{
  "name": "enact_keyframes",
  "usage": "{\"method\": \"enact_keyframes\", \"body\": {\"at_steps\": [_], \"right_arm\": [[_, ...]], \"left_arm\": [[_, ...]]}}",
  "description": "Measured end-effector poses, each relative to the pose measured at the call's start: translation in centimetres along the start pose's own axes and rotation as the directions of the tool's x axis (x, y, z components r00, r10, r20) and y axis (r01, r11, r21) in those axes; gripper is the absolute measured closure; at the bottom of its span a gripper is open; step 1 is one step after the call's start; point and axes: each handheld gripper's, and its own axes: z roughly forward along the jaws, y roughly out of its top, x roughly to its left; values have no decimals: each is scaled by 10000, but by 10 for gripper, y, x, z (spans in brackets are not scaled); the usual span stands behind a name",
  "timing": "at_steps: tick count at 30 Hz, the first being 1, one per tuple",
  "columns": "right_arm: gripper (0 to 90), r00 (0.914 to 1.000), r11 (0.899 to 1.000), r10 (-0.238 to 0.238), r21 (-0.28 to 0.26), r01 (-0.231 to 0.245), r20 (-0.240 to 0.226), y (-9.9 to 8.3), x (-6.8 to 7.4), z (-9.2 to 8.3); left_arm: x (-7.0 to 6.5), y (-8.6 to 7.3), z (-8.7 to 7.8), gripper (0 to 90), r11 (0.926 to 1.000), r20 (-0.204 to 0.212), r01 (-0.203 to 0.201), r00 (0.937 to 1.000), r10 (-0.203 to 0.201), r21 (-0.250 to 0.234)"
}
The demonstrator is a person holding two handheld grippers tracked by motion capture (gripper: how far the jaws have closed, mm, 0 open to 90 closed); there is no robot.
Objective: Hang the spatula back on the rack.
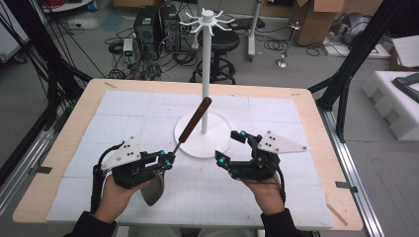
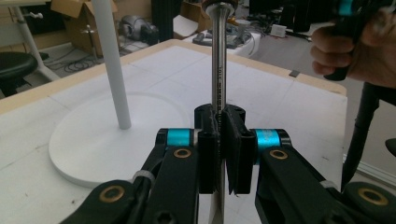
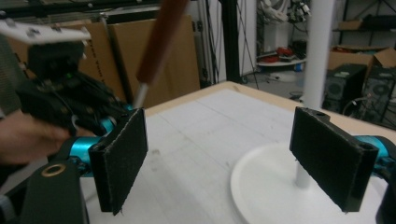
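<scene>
While the person leans over the table [image 1: 69, 148], the high view shows the left gripper [image 1: 165, 160] clamped on the thin metal shank of a spatula [image 1: 190, 126]. Its brown wooden handle slants up toward the pole of the white hanging stand [image 1: 204, 74], and its metal blade hangs below the left hand [image 1: 116, 190], near the table's front edge. The right gripper [image 1: 232, 148] sits just beside the stand's round base, jaws spread wide with nothing between them. Both forearms come in low, palms cupped under the tools, which point forward and slightly inward.

Seen along the left gripper's own view, the two black jaws stand close together, pinching the steel shank, which rises straight up the middle; the stand's pole and base lie to the left, well clear of it.

From the right gripper view, the padded fingers [image 3: 119, 158] stand far apart and empty, with the spatula's handle slanting overhead at the upper left and the base of the stand beyond.

I judge the spatula is lifted and being brought toward the stand for hanging. Next, the handle's end must reach one of the hooks at the top, so a higher lift is needed, perhaps with the free gripper steadying it.
</scene>
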Motion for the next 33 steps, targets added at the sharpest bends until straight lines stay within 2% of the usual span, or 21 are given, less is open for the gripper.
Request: {"method": "enact_keyframes", "body": {"at_steps": [3, 8, 10, 16, 18, 19, 22, 26, 29, 33], "right_arm": [[182, 9992, 9997, -244, -41, 243, -305, 18, 7, 10], [182, 9968, 9998, -170, -152, 159, -785, 39, 16, 24], [182, 9963, 9996, -237, -183, 222, -828, 44, 19, 29], [196, 9947, 10000, -25, -87, 16, -1030, 51, 21, 40], [267, 9919, 9999, -84, -131, 67, -1270, 54, 25, 42], [267, 9919, 9999, -84, -131, 67, -1270, 54, 25, 42], [353, 9887, 9993, 30, -357, -84, -1500, 56, 24, 44], [501, 9853, 9985, 70, -526, -162, -1707, 57, 24, 42], [667, 9844, 9969, -91, -780, -47, -1757, 58, 24, 39], [696, 9804, 9959, -63, -895, -116, -1969, 59, 28, 37]], "left_arm": [[-3, 1, 2, 840, 9998, -35, 5, 10000, -6, -218], [-6, 1, 8, 840, 9996, -94, -90, 9999, 87, -263], [-8, 1, 9, 840, 9995, -57, -125, 9999, 123, -294], [-12, 0, 12, 840, 9995, 85, -140, 9999, 143, -267], [-14, 0, 12, 840, 9995, 123, -144, 9998, 148, -269], [-15, 0, 13, 840, 9994, 133, -168, 9998, 172, -288], [-17, 0, 13, 840, 9993, 197, -160, 9997, 167, -330], [-20, 0, 13, 840, 9989, 288, -166, 9994, 179, -445], [-23, 0, 13, 839, 9986, 369, -244, 9990, 262, -465], [-25, 0, 13, 840, 9981, 435, -290, 9986, 314, -544]]}}
